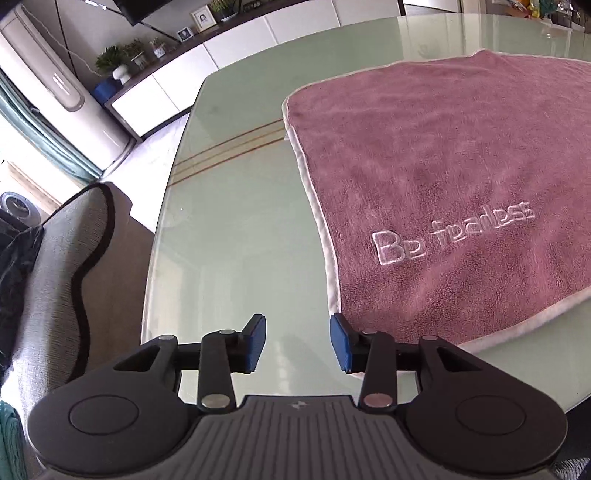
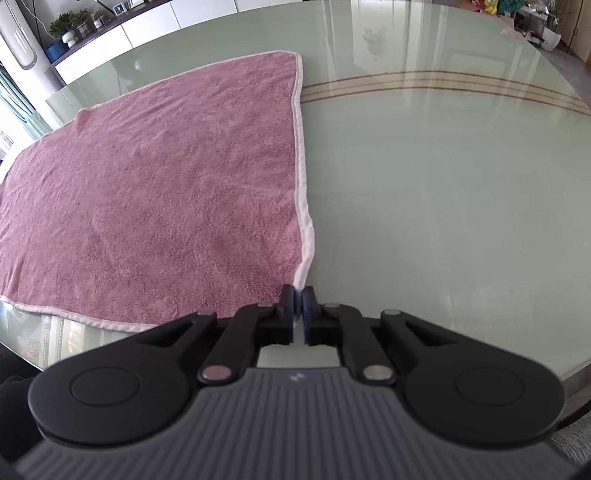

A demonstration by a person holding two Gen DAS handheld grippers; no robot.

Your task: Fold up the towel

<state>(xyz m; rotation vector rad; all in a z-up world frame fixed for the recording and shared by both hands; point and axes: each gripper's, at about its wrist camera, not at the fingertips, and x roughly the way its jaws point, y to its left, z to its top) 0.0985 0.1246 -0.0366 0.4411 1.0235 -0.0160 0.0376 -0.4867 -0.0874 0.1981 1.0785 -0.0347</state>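
Observation:
A pink towel (image 1: 443, 177) with white trim and embroidered lettering lies spread flat on the pale green glass table (image 1: 229, 221). My left gripper (image 1: 297, 341) hangs open just left of the towel's near left corner, its blue pads (image 1: 340, 343) apart with only glass between them; the right pad sits beside the white hem. In the right wrist view the same towel (image 2: 155, 192) stretches to the left. My right gripper (image 2: 298, 306) is shut on the towel's near right corner, and the white hem (image 2: 303, 269) rises slightly into the pads.
A padded chair back (image 1: 66, 258) stands by the table's left edge. A white sideboard (image 1: 177, 81) with potted plants and picture frames runs along the far wall. Brown stripes (image 2: 443, 85) cross the glass to the towel's right, and cluttered items (image 2: 524, 14) sit beyond the far right rim.

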